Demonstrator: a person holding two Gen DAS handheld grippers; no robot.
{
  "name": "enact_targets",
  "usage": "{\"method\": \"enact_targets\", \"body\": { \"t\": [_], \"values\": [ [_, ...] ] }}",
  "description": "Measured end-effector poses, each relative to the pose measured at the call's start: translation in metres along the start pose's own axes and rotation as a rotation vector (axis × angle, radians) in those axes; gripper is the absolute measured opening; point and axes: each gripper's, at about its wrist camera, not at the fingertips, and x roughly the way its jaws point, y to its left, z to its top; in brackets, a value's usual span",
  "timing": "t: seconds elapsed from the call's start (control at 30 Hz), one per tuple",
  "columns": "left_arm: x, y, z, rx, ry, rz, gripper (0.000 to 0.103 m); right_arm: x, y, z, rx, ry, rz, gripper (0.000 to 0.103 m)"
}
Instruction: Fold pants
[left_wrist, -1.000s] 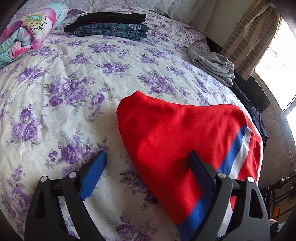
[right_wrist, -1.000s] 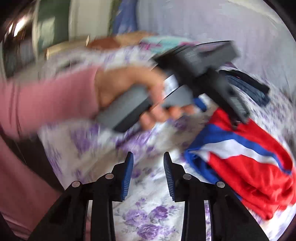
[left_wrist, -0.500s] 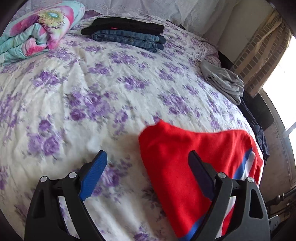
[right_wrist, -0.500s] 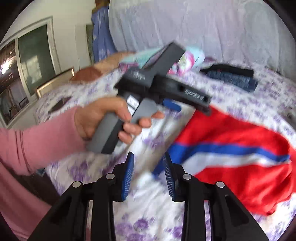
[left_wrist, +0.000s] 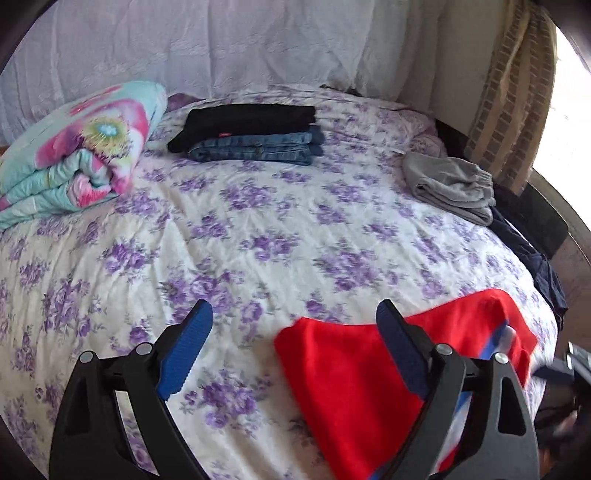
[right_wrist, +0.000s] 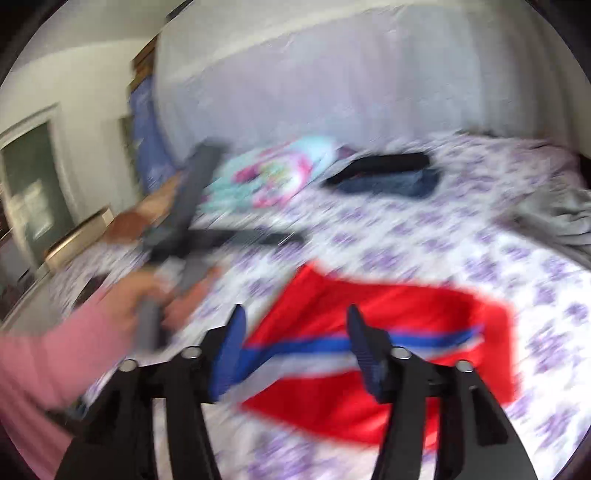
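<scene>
Your red pants (left_wrist: 354, 373) with the blue-and-white side stripe are lying folded on the floral bedsheet (left_wrist: 258, 229), near the bed's close edge. Your left gripper (left_wrist: 295, 350) hangs above them with its jaws spread wide, nothing in them. Your right gripper (right_wrist: 295, 347) is up over the stripe, jaws opening and empty too, though that view's blurry. Farther back there's a stack of folded jeans (left_wrist: 255, 142), a gray garment (left_wrist: 450, 184) and a rolled colorful blanket (left_wrist: 77, 147).
</scene>
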Motion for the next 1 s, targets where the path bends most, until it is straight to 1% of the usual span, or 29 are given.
{"method": "enact_targets", "body": {
  "t": [0.03, 0.07, 0.1, 0.13, 0.17, 0.2, 0.23, 0.27, 0.3, 0.33, 0.37, 0.4, 0.43, 0.47, 0.53, 0.57, 0.6, 0.67, 0.7, 0.73, 0.77, 0.83, 0.93, 1.0],
  "values": [
    [-0.001, -0.012, -0.003, 0.008, 0.014, -0.026, 0.088, 0.007, -0.016, 0.007, 0.029, 0.006, -0.026, 0.060],
    [0.003, -0.020, -0.007, -0.001, 0.038, -0.052, 0.089, 0.017, -0.033, 0.010, 0.058, 0.032, -0.043, 0.060],
    [0.009, -0.027, -0.013, -0.012, 0.070, -0.079, 0.089, 0.027, -0.047, 0.009, 0.073, 0.067, -0.065, 0.060],
    [0.020, -0.034, -0.022, -0.011, 0.117, -0.102, 0.089, 0.045, -0.061, 0.010, 0.079, 0.123, -0.105, 0.060],
    [0.032, -0.040, -0.031, 0.004, 0.157, -0.089, 0.089, 0.054, -0.074, 0.005, 0.088, 0.173, -0.144, 0.051],
    [0.044, -0.042, -0.042, 0.028, 0.190, -0.046, 0.091, 0.056, -0.089, -0.007, 0.096, 0.202, -0.145, 0.035],
    [0.053, -0.040, -0.052, 0.037, 0.184, -0.022, 0.098, 0.054, -0.103, -0.017, 0.110, 0.200, -0.128, 0.023],
    [0.057, -0.033, -0.058, 0.020, 0.175, -0.024, 0.099, 0.050, -0.112, -0.024, 0.134, 0.184, -0.114, 0.004],
    [0.058, -0.025, -0.057, -0.012, 0.192, -0.051, 0.099, 0.051, -0.123, -0.031, 0.174, 0.182, -0.098, 0.001],
    [0.056, -0.020, -0.053, -0.032, 0.207, -0.048, 0.099, 0.039, -0.129, -0.033, 0.232, 0.170, -0.078, 0.001],
    [0.052, -0.016, -0.050, -0.039, 0.204, -0.005, 0.099, 0.028, -0.126, -0.033, 0.256, 0.154, -0.088, 0.008],
    [0.044, -0.013, -0.047, -0.046, 0.183, 0.041, 0.098, 0.023, -0.120, -0.033, 0.238, 0.129, -0.116, 0.023],
    [0.032, -0.011, -0.045, -0.058, 0.153, 0.065, 0.098, 0.010, -0.105, -0.030, 0.186, 0.091, -0.118, 0.030],
    [0.021, -0.011, -0.045, -0.068, 0.131, 0.059, 0.098, 0.001, -0.092, -0.027, 0.138, 0.062, -0.104, 0.040],
    [0.001, -0.024, -0.050, -0.052, 0.104, 0.048, 0.098, -0.012, -0.061, -0.027, 0.038, 0.025, -0.076, 0.041],
    [-0.004, -0.034, -0.056, -0.027, 0.097, 0.060, 0.098, -0.012, -0.050, -0.029, 0.003, 0.031, -0.066, 0.043],
    [-0.006, -0.043, -0.064, -0.003, 0.100, 0.076, 0.098, -0.006, -0.043, -0.033, -0.022, 0.061, -0.068, 0.046],
    [0.002, -0.055, -0.086, 0.036, 0.142, 0.127, 0.099, 0.015, -0.036, -0.053, -0.076, 0.186, -0.122, 0.046],
    [0.003, -0.055, -0.097, 0.023, 0.129, 0.136, 0.099, 0.022, -0.036, -0.067, -0.100, 0.228, -0.132, 0.046],
    [0.000, -0.052, -0.106, -0.011, 0.111, 0.131, 0.099, 0.018, -0.036, -0.078, -0.116, 0.210, -0.121, 0.046],
    [-0.002, -0.047, -0.111, -0.051, 0.119, 0.124, 0.099, 0.012, -0.036, -0.082, -0.118, 0.199, -0.108, 0.046],
    [-0.007, -0.040, -0.114, -0.088, 0.140, 0.127, 0.099, 0.003, -0.038, -0.083, -0.104, 0.218, -0.084, 0.046],
    [-0.015, -0.040, -0.118, -0.082, 0.143, 0.162, 0.099, -0.009, -0.038, -0.081, -0.106, 0.236, -0.080, 0.046],
    [-0.020, -0.044, -0.118, -0.063, 0.138, 0.199, 0.099, -0.019, -0.034, -0.073, -0.109, 0.222, -0.082, 0.046]
  ]
}}
